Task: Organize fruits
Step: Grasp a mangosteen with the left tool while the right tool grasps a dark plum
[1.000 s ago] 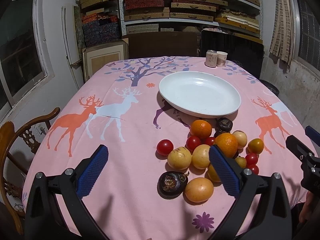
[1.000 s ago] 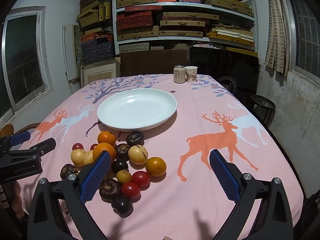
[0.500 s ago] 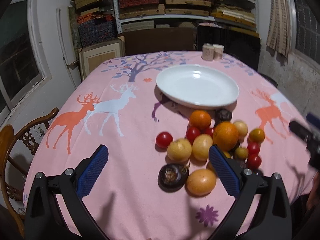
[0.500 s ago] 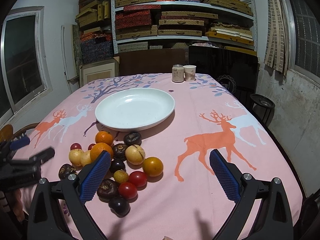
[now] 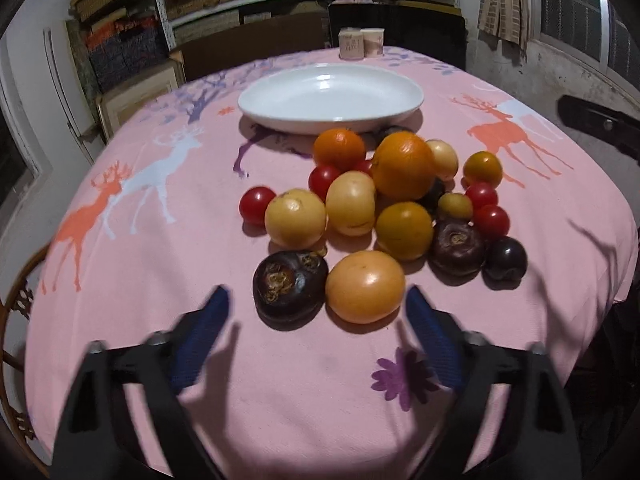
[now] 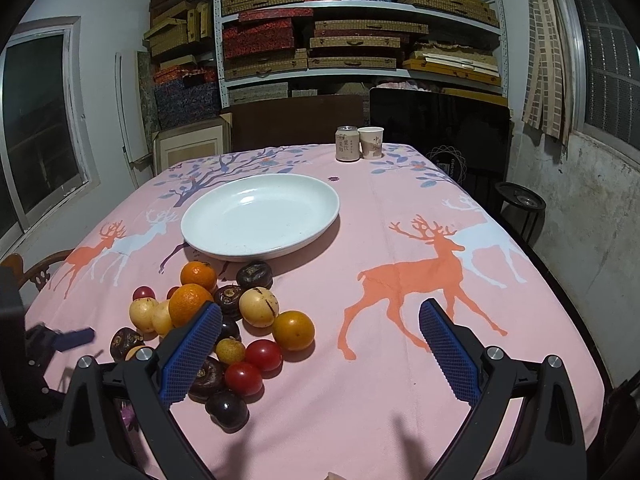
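A pile of fruit lies on the pink deer tablecloth: oranges (image 5: 404, 165), yellow fruits (image 5: 295, 219), red tomatoes (image 5: 257, 205) and dark purple fruits (image 5: 290, 283). An empty white plate (image 5: 331, 96) sits just behind the pile. My left gripper (image 5: 316, 344) is open, low over the cloth, just short of a dark purple fruit and a yellow-orange fruit (image 5: 365, 286). My right gripper (image 6: 320, 354) is open and empty to the right of the pile (image 6: 224, 320); the plate (image 6: 260, 216) lies ahead of it.
A can (image 6: 346, 143) and a paper cup (image 6: 371, 142) stand at the table's far edge. Shelves of boxes (image 6: 360, 40) fill the back wall. A wooden chair (image 5: 16, 300) stands at the left. A dark stool (image 6: 520, 200) is at the right.
My left gripper has dropped and moved forward toward the near fruits, which now look much larger. The right gripper has barely moved.
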Motion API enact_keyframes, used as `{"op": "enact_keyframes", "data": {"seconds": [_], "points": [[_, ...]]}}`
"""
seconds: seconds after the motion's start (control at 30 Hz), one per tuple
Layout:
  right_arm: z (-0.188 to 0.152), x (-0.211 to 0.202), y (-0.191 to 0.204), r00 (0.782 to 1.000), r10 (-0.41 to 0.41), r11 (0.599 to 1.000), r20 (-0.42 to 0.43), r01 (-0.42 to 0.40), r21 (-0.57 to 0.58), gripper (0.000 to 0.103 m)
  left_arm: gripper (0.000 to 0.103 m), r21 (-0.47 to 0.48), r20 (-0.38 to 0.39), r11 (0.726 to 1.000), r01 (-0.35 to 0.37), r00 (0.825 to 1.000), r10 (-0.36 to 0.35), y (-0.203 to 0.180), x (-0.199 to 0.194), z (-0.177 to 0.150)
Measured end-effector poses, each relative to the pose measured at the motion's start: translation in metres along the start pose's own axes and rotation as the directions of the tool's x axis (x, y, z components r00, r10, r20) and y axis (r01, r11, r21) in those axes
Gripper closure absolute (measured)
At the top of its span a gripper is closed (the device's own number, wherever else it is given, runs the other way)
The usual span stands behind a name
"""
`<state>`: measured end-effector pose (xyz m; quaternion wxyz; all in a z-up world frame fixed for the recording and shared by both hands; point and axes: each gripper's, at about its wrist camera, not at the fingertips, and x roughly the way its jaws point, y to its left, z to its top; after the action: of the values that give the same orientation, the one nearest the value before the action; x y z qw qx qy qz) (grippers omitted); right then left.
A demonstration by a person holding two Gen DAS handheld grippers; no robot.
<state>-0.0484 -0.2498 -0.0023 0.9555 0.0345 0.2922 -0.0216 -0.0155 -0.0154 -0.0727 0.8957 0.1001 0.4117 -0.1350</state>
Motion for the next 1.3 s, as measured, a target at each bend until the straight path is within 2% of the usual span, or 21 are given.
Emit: {"op": "enact_keyframes", "data": {"seconds": [0.03,0.1,0.33,0.43,0.47,0.53,0.63,0.73,0.8,0.87,0.9,1.03,1.2,1.3], "points": [[0.000,0.000,-0.001,1.000,0.000,1.000,-0.001,0.000,0.003,0.004,0.024,-0.034,-0.005,0.999,0.037,0.999,-0.037,0.007,0.001,0.000],[-0.001,0.001,-0.002,1.000,-0.001,1.000,-0.004,0.001,0.003,0.004,0.024,-0.076,0.004,0.995,0.060,0.998,-0.060,0.018,-0.002,-0.002],[-0.003,0.006,-0.004,1.000,0.006,1.000,-0.017,-0.006,0.011,0.004,0.024,-0.065,-0.047,0.995,-0.069,0.997,0.066,0.035,0.010,-0.011],[-0.005,0.007,0.000,1.000,0.009,1.000,-0.021,-0.009,-0.001,0.004,0.025,-0.068,-0.039,0.995,-0.072,0.997,0.069,0.036,0.017,-0.007],[-0.005,0.006,0.000,1.000,0.008,1.000,-0.021,-0.008,-0.005,0.004,0.027,-0.050,-0.028,0.996,-0.081,0.996,0.079,0.033,0.019,-0.004],[-0.005,0.007,0.000,1.000,0.003,1.000,-0.022,-0.004,-0.007,0.004,0.039,-0.028,-0.017,0.997,-0.077,0.997,0.077,0.028,0.021,0.000],[-0.007,0.009,-0.001,0.999,0.013,1.000,-0.041,-0.014,-0.007,0.004,0.060,-0.030,-0.005,0.999,-0.023,1.000,0.023,0.026,0.026,0.004],[-0.011,0.012,0.000,0.995,0.057,0.997,-0.083,-0.061,-0.038,0.004,0.061,-0.016,0.014,1.000,-0.015,1.000,0.015,0.024,0.024,0.000],[-0.017,0.014,0.002,0.985,0.118,0.989,-0.129,-0.128,-0.072,0.004,0.061,-0.030,0.018,1.000,0.003,1.000,-0.003,0.027,0.019,-0.002],[-0.028,0.019,0.007,0.954,0.215,0.963,-0.209,-0.243,-0.120,0.004,0.061,-0.057,0.037,0.998,0.002,0.999,0.000,0.034,0.011,-0.004],[-0.036,0.021,0.011,0.941,0.233,0.949,-0.247,-0.275,-0.154,0.005,0.061,-0.071,0.048,0.997,0.001,0.999,0.002,0.039,0.006,-0.004],[-0.062,0.031,0.034,0.903,0.263,0.906,-0.340,-0.352,-0.234,0.039,0.061,-0.089,0.083,0.996,-0.019,0.996,0.027,0.045,-0.010,-0.003],[-0.068,0.039,0.054,0.884,0.293,0.889,-0.364,-0.392,-0.236,0.040,0.061,-0.068,0.082,0.998,-0.011,0.996,0.017,0.039,-0.014,-0.005],[-0.067,0.047,0.060,0.885,0.288,0.891,-0.367,-0.388,-0.237,0.042,0.061,-0.072,0.080,0.997,-0.010,0.997,0.016,0.039,-0.014,-0.006]]}}
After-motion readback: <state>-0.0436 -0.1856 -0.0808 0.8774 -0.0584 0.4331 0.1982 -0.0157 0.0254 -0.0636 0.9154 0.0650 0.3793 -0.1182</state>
